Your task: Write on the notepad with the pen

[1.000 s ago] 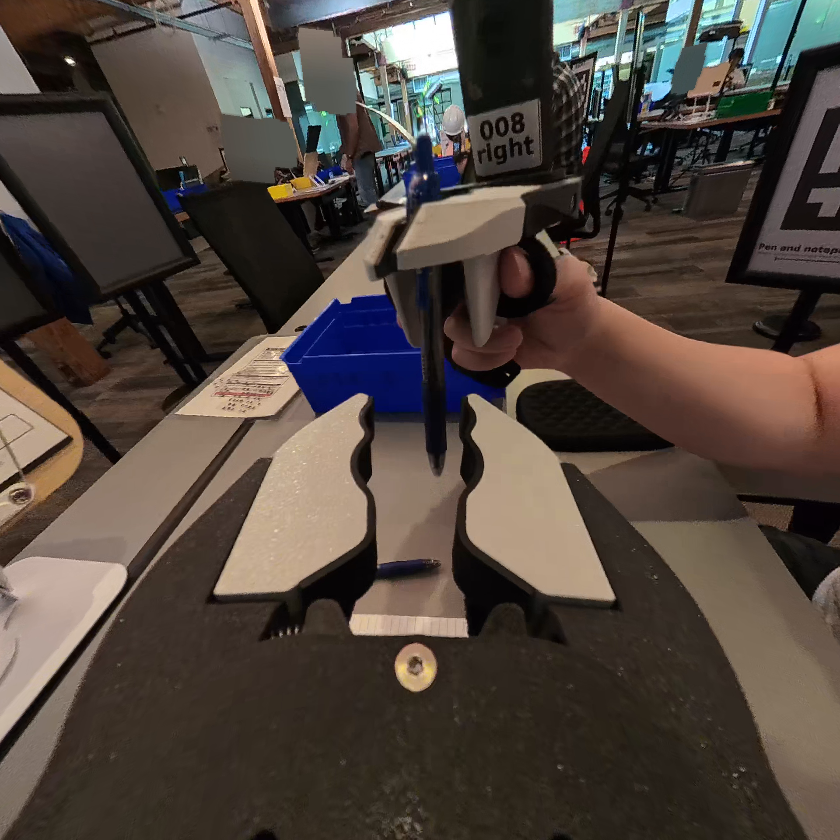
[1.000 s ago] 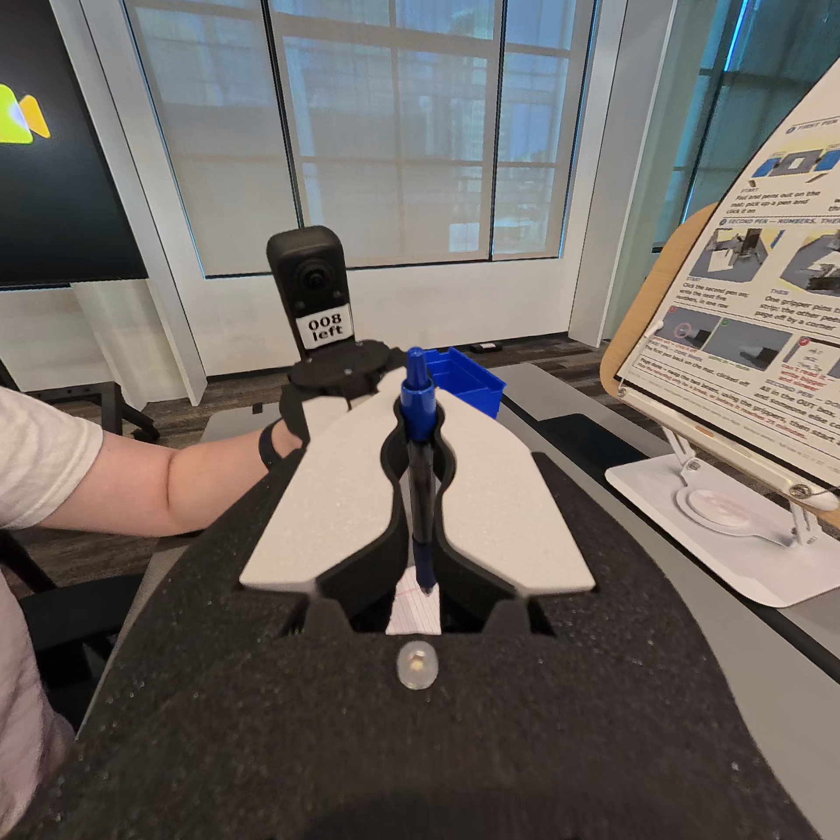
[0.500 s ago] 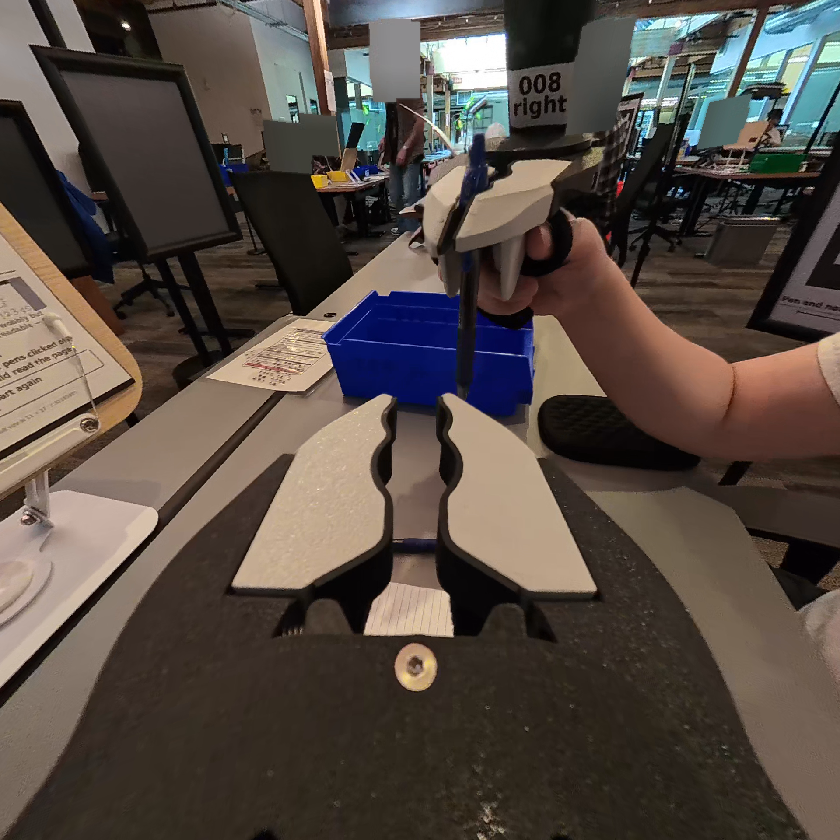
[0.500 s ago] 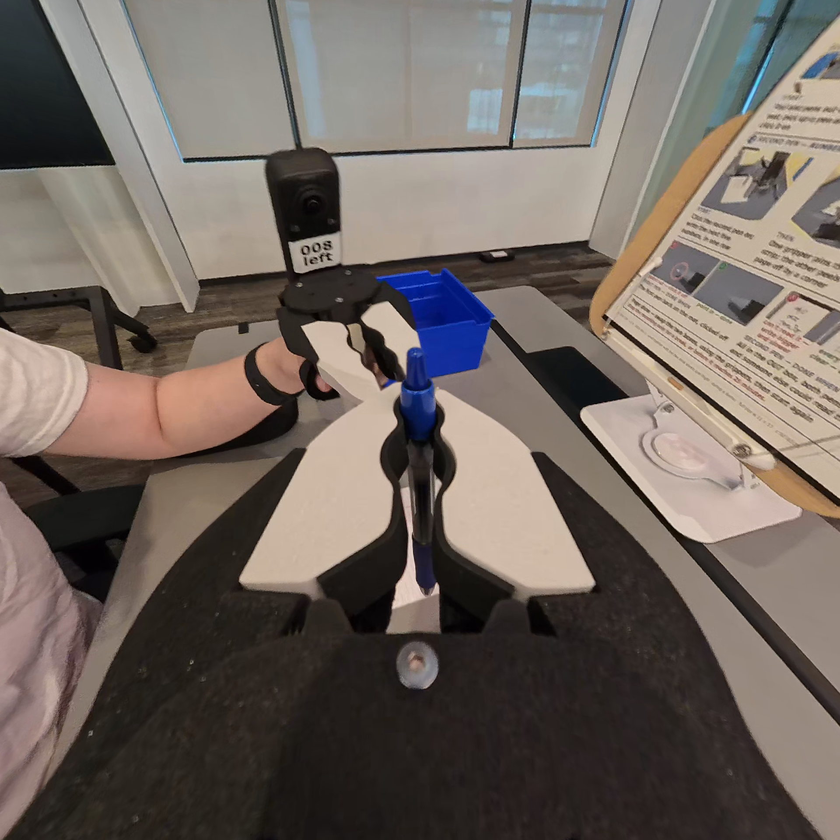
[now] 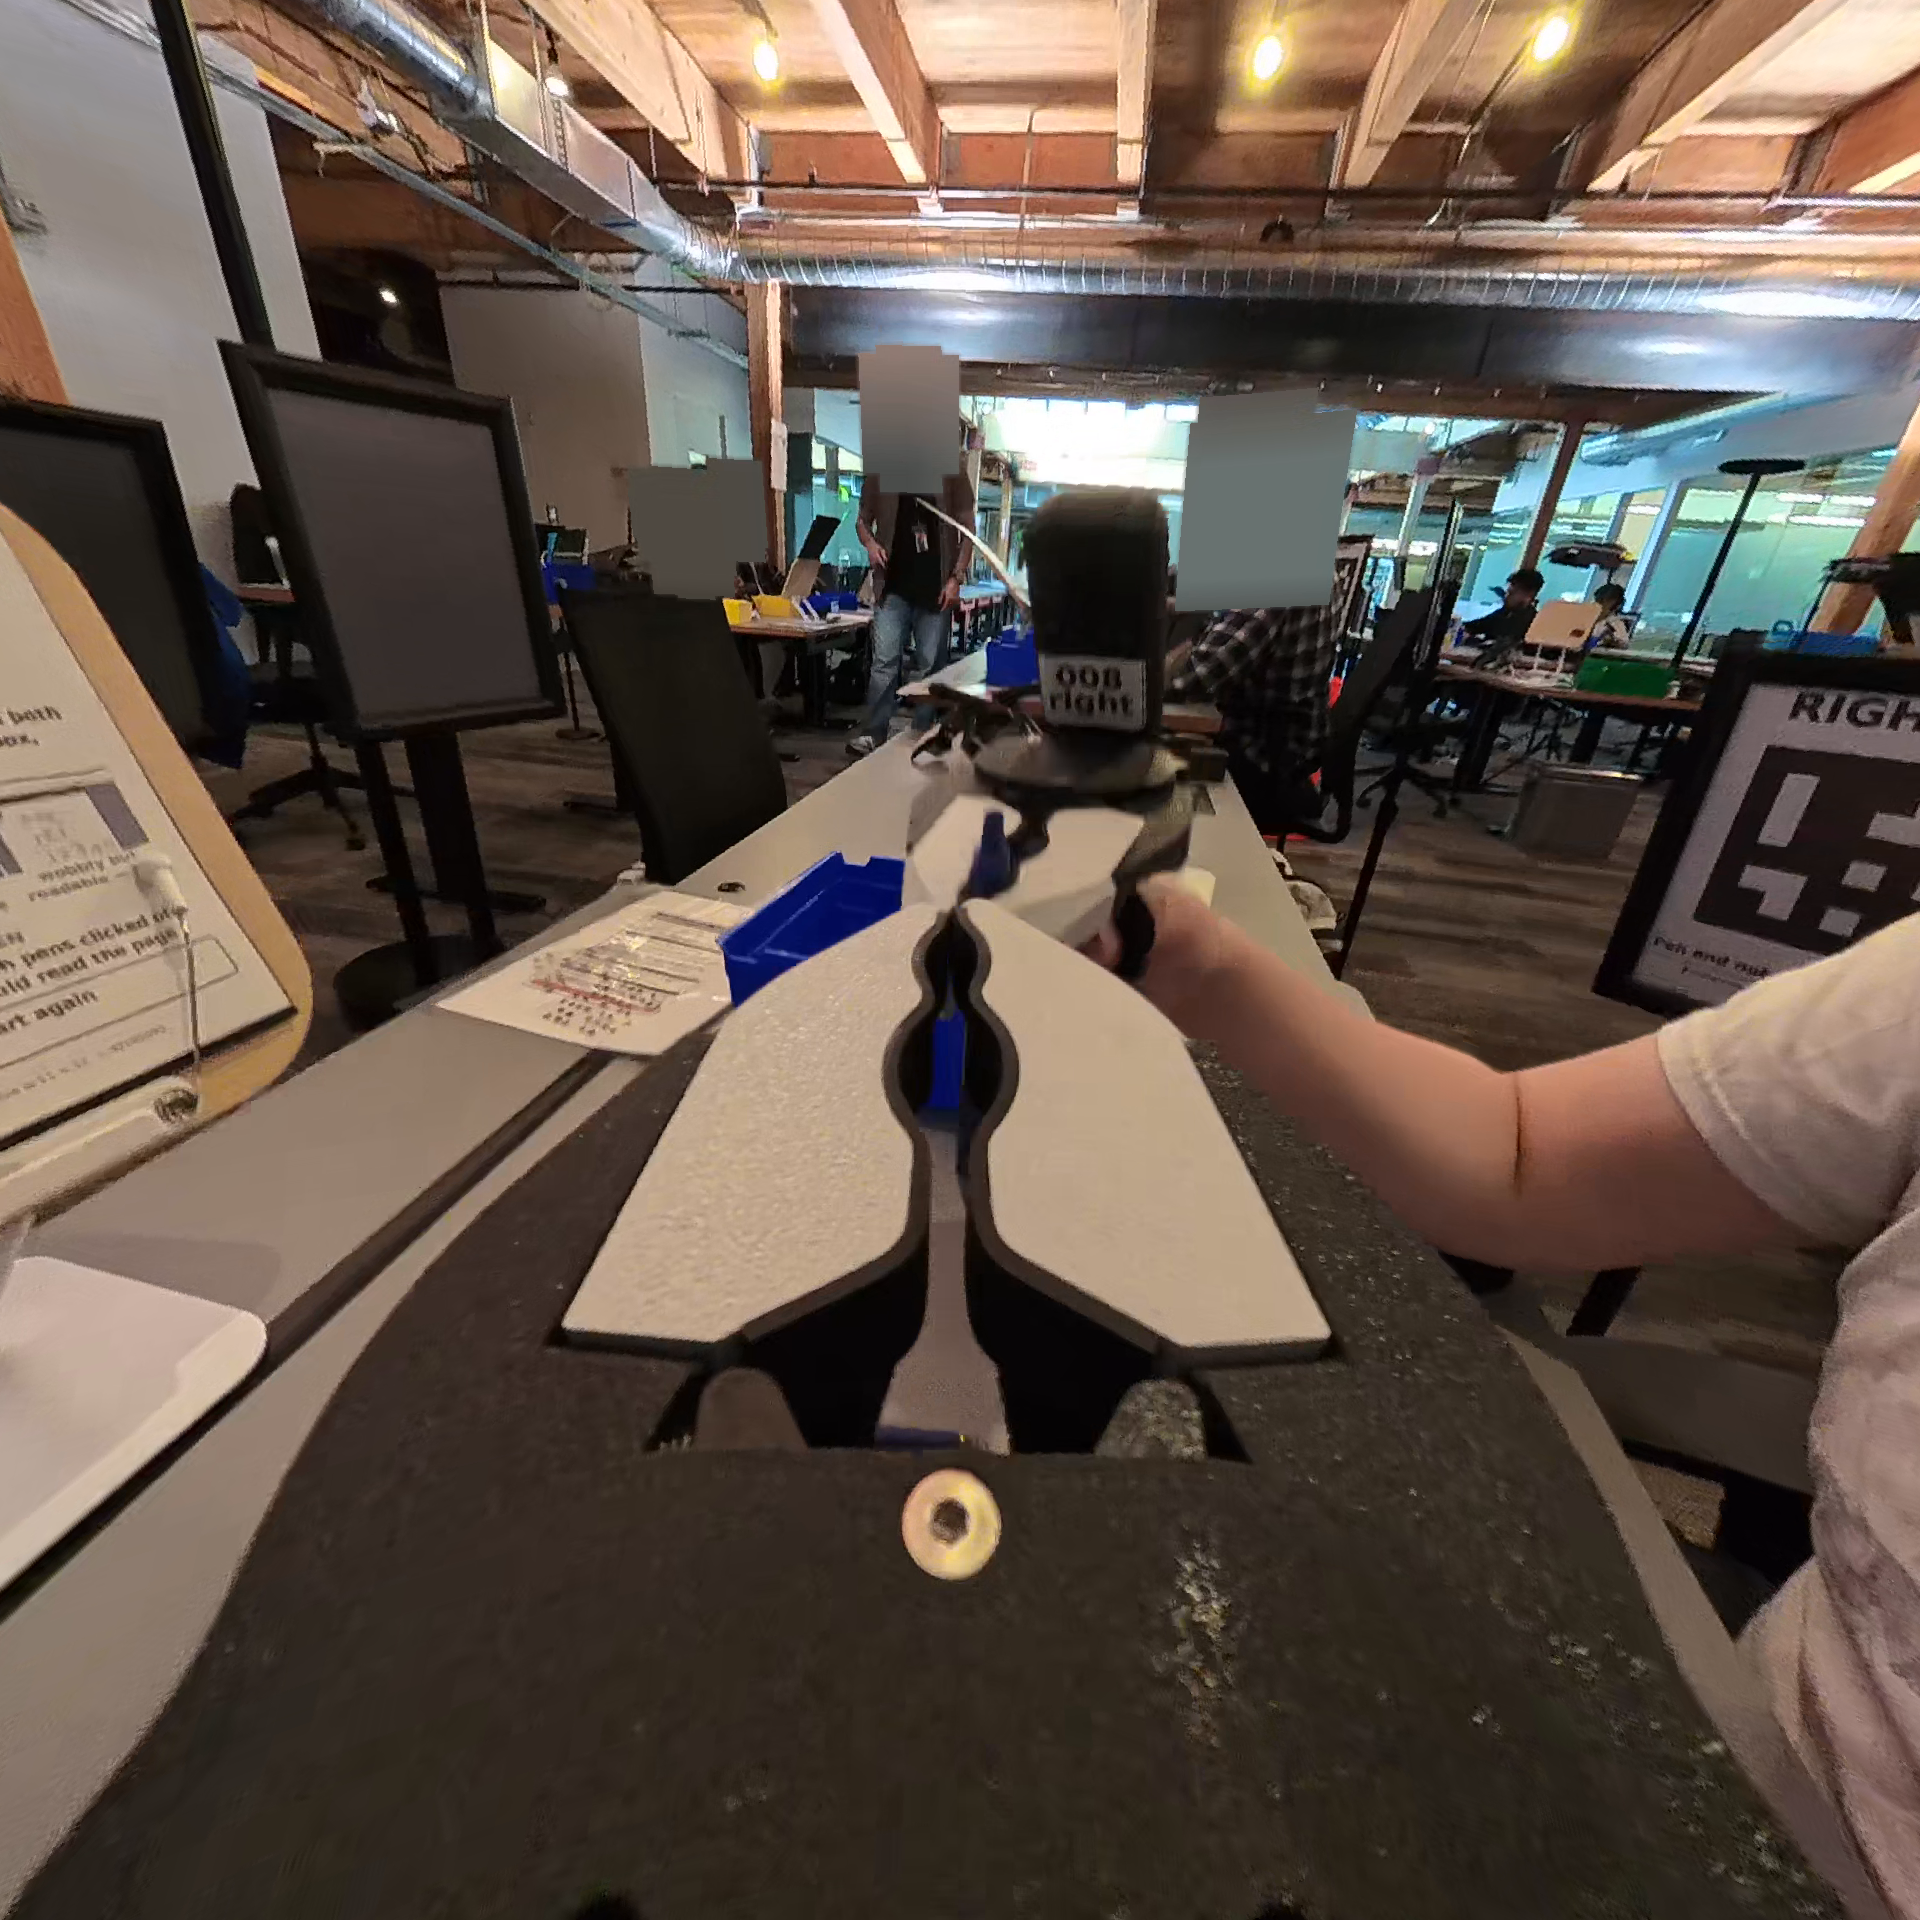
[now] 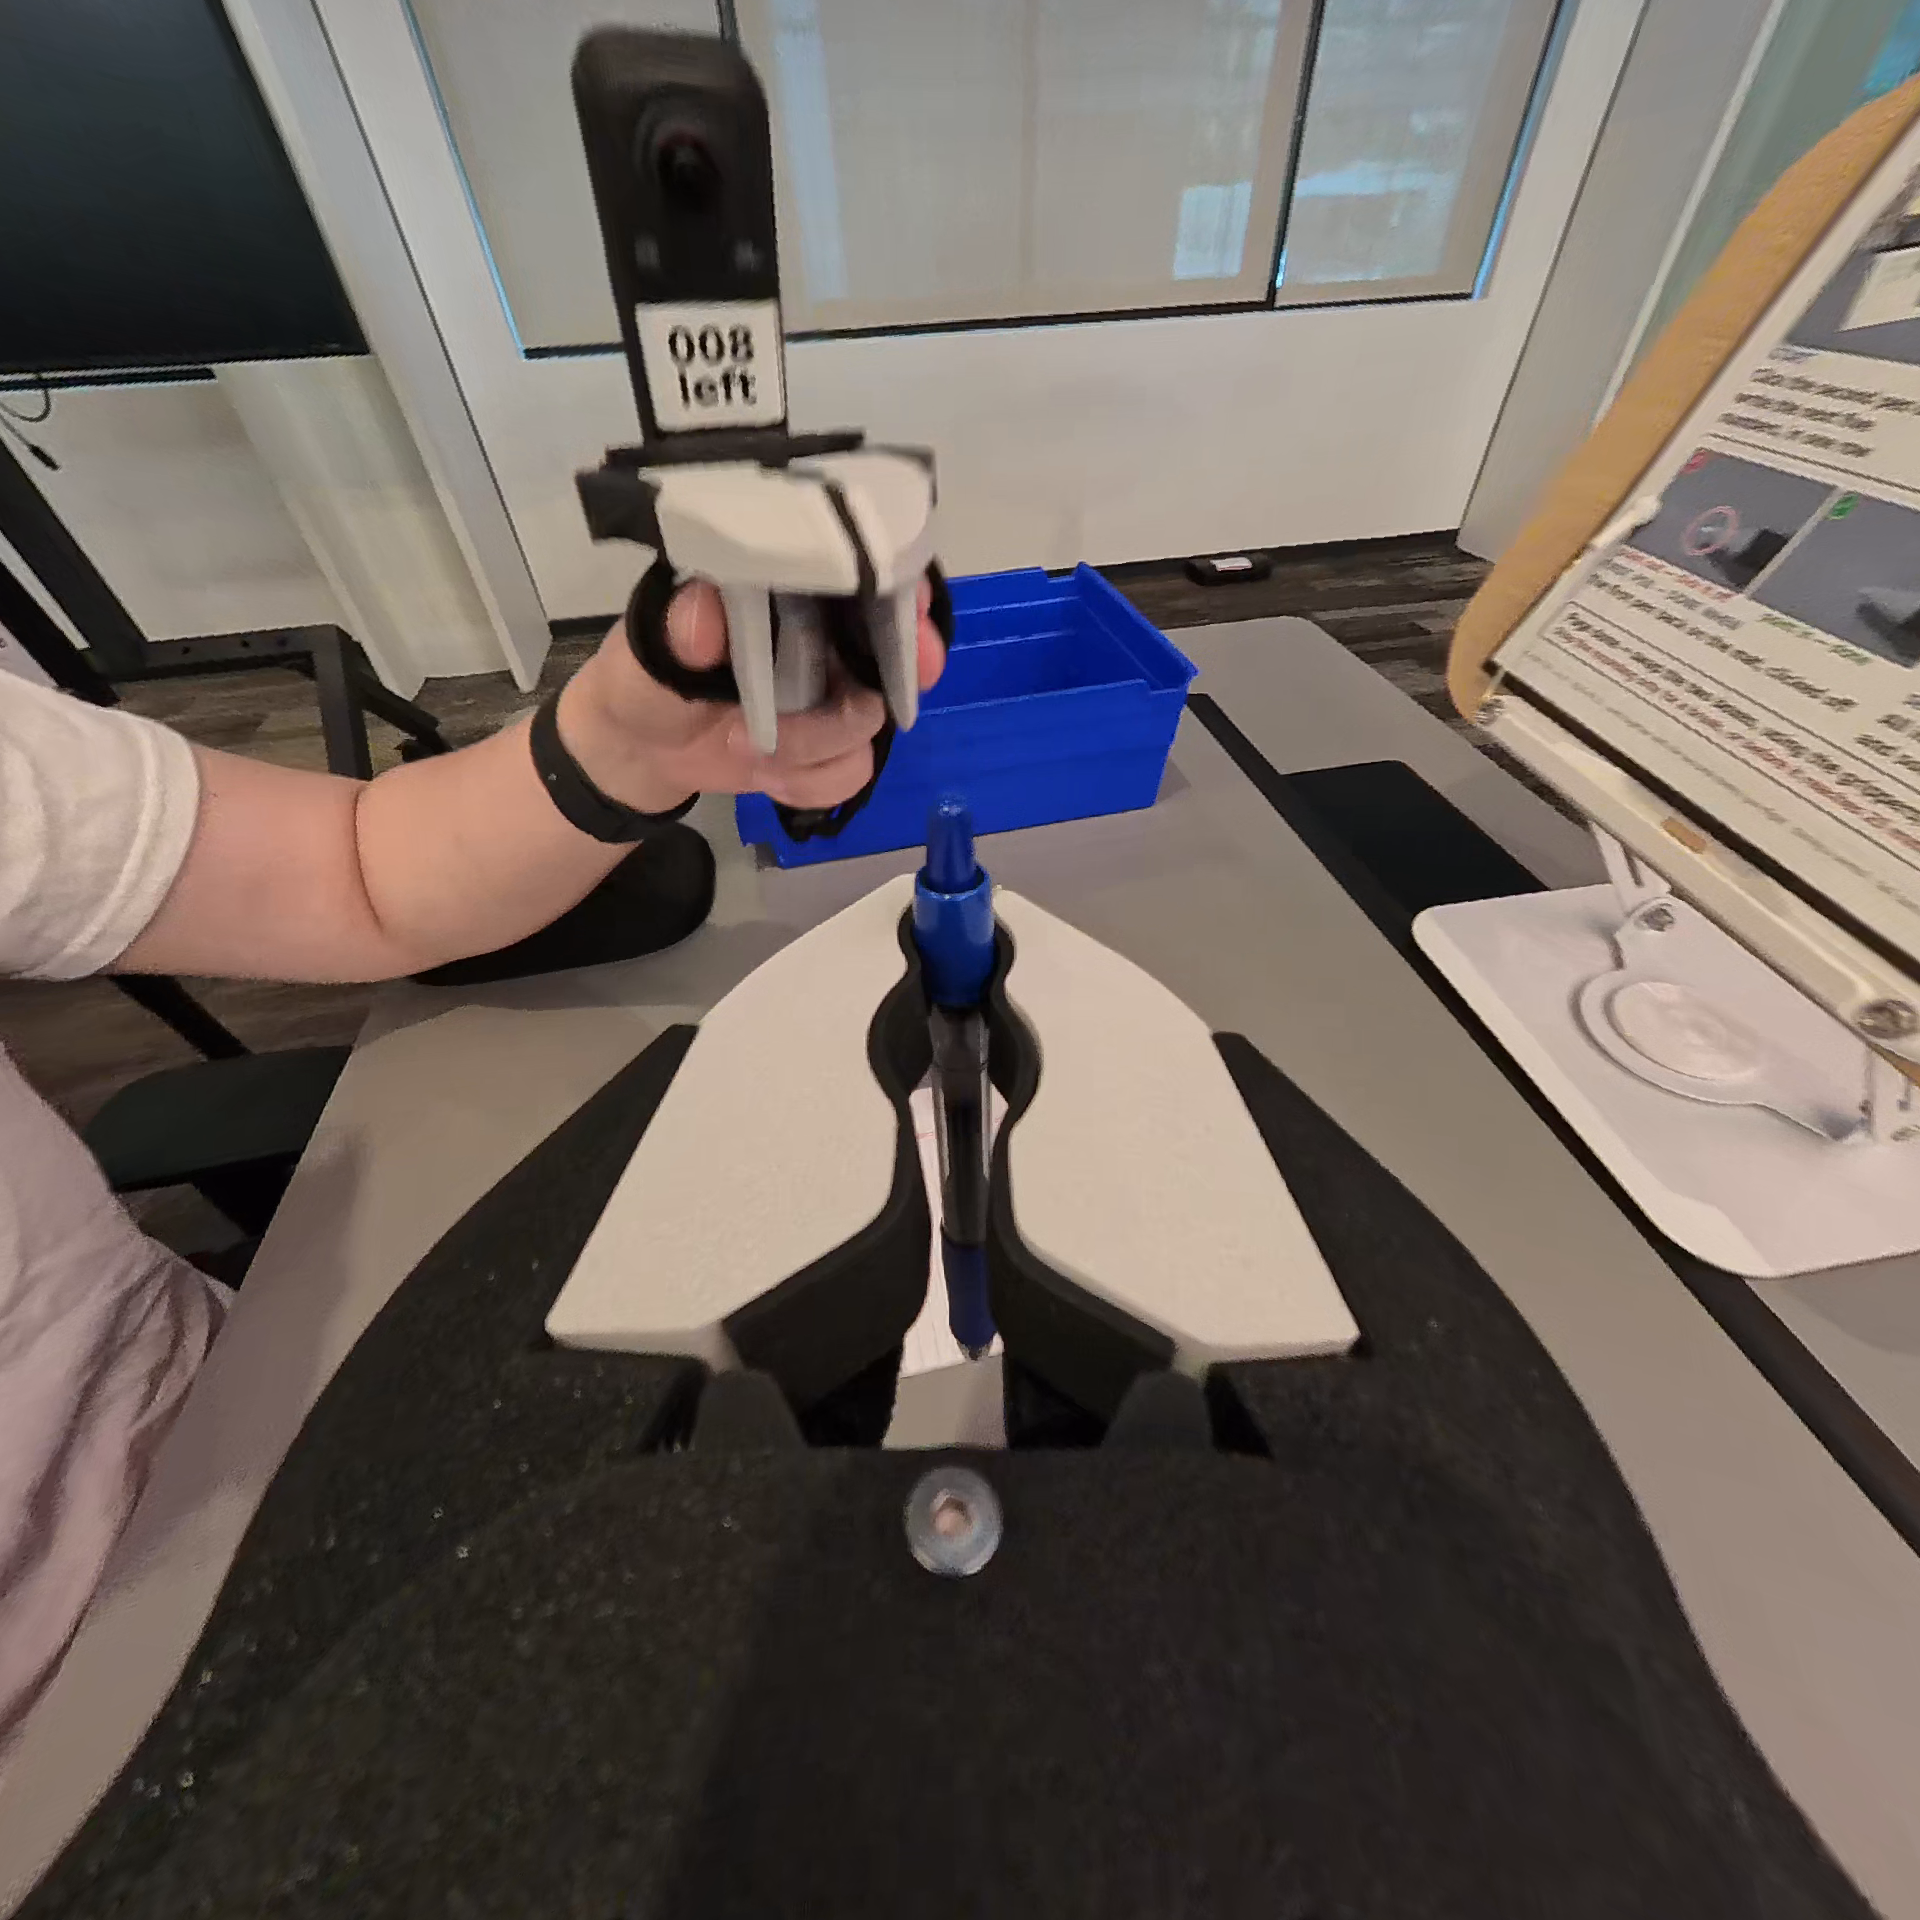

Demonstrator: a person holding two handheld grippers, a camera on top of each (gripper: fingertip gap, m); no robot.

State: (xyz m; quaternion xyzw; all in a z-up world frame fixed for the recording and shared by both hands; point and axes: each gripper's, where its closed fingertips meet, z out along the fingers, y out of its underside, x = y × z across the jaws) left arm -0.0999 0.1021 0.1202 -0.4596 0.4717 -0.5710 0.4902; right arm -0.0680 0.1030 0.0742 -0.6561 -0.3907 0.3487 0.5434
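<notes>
Right wrist view: grey table [image 6: 1299,790] biggest, blue bin [image 6: 1039,707] behind. Left gripper [image 6: 831,717] raised, fingers nearly together, empty. Right gripper [image 6: 951,935] clamped on upright pen [image 6: 961,1122], tip over notepad [image 6: 935,1340] sliver below. Risk: pen pivots between pads under writing pressure; unpinned notepad slides.

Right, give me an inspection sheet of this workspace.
Surface: grey table.
Job's things: pen in right tongs, tip over notepad.
Clutter: blue bin, black pad, printed sheet, instruction board on stand.
Grippers: right tongs shut on pen; left tongs shut, held above table.
Cables: nothing seen.
Surroundings: windows, dark screen, open office with a person standing.
</notes>
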